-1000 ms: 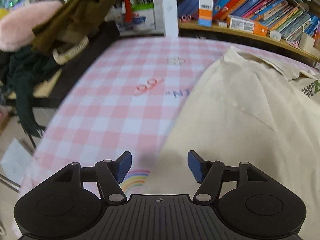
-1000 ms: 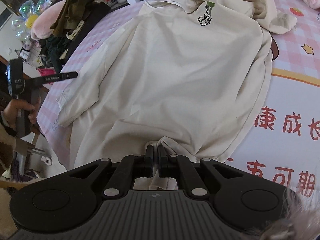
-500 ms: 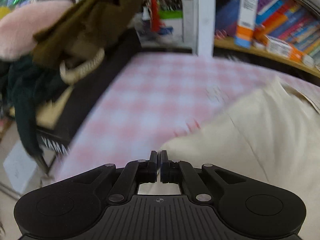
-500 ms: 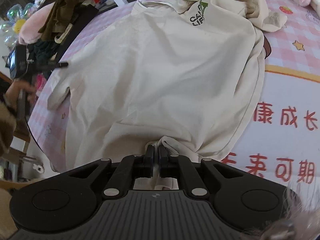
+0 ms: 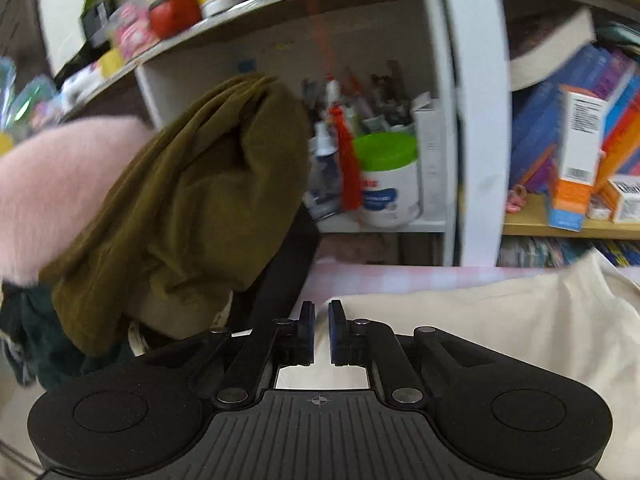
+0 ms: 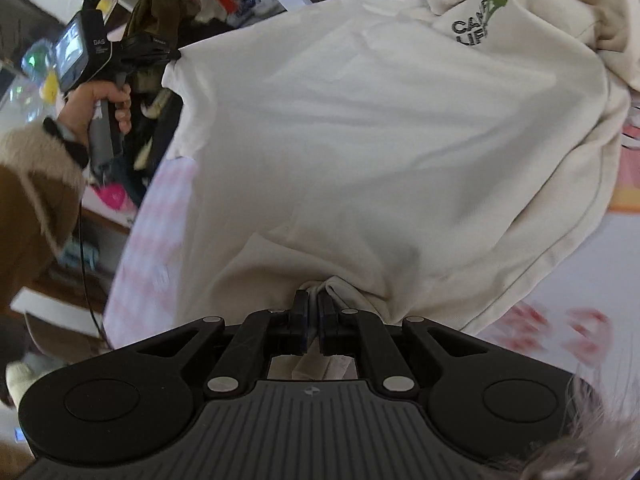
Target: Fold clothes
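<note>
A cream sweatshirt (image 6: 360, 140) with a dark chest print lies spread on the pink checked tablecloth (image 6: 156, 240). My right gripper (image 6: 313, 300) is shut on a bunched fold of its hem at the near edge. In the right wrist view a hand (image 6: 96, 100) holds my left gripper (image 6: 174, 56) at the far left, and the sleeve end (image 6: 184, 92) hangs from its tips, lifted off the table. In the left wrist view the left gripper (image 5: 321, 308) shows a narrow gap with cream fabric (image 5: 500, 320) in it; its jaws are opening slightly.
An olive garment (image 5: 192, 208) and a pink fluffy one (image 5: 60, 184) are heaped over a dark chair beyond the table's left edge. Shelves behind hold books (image 5: 580, 140) and a white tub with a green lid (image 5: 388, 180). Printed red characters (image 6: 560, 328) mark the cloth at right.
The left gripper went from open beside the sleeve to shut on its end, then lifted it up and outward. The right gripper stayed shut on the hem and shifted sideways with it.
</note>
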Demonstrator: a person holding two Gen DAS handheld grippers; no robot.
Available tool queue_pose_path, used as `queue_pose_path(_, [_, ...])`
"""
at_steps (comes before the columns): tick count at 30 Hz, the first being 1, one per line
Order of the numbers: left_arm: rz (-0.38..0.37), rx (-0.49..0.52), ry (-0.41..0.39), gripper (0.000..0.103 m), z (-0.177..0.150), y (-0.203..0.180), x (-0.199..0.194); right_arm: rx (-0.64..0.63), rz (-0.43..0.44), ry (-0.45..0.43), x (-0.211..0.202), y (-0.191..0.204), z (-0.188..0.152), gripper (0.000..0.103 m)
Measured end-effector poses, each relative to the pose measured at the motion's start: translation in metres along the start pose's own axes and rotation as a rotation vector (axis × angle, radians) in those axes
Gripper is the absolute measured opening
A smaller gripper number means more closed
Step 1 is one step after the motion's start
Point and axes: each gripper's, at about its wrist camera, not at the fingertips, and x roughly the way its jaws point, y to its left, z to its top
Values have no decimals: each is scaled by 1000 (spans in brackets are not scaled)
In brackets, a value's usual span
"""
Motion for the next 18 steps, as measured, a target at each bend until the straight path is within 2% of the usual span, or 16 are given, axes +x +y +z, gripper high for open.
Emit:
queue_pose_path(2, [-32,44,-7,19,-9,-10,-18,-57,-6,8,3,11,3,8])
queue_pose_path(5, [-148,53,-45,37,-41,-26,-61,-140,-11,15,4,25,6,24])
queue_pose_path(7, [-252,32,-46,52,-75,-35,-98,-183,2,-3,-14,22,4,37])
queue_pose_path(8, [-296,22,-36,54,-92,-43,-115,-199,-6,-22,-27,16,4,43])
queue_pose_path(9, [-327,14,-13,58,-109,-52,-131,-218,-31,-45,-39,10,4,49])
queue_pose_path(10, [-349,11,15,60,-125,-61,-146,-239,-78,-73,-52,1,5,50])
queue_pose_path(12, [-365,5,69,64,-159,-82,-176,-287,-183,-133,-77,-18,7,53])
queue_pose_path(15, [-351,-84,126,69,-198,-106,-215,-403,-391,-223,-101,-53,15,55])
queue_pose_path(17, [-304,-148,132,70,-214,-120,-237,-498,-471,-257,-111,-77,21,55])
queue_pose_path(18, [-275,-175,134,72,-219,-125,-246,-542,-481,-256,-111,-89,26,55])
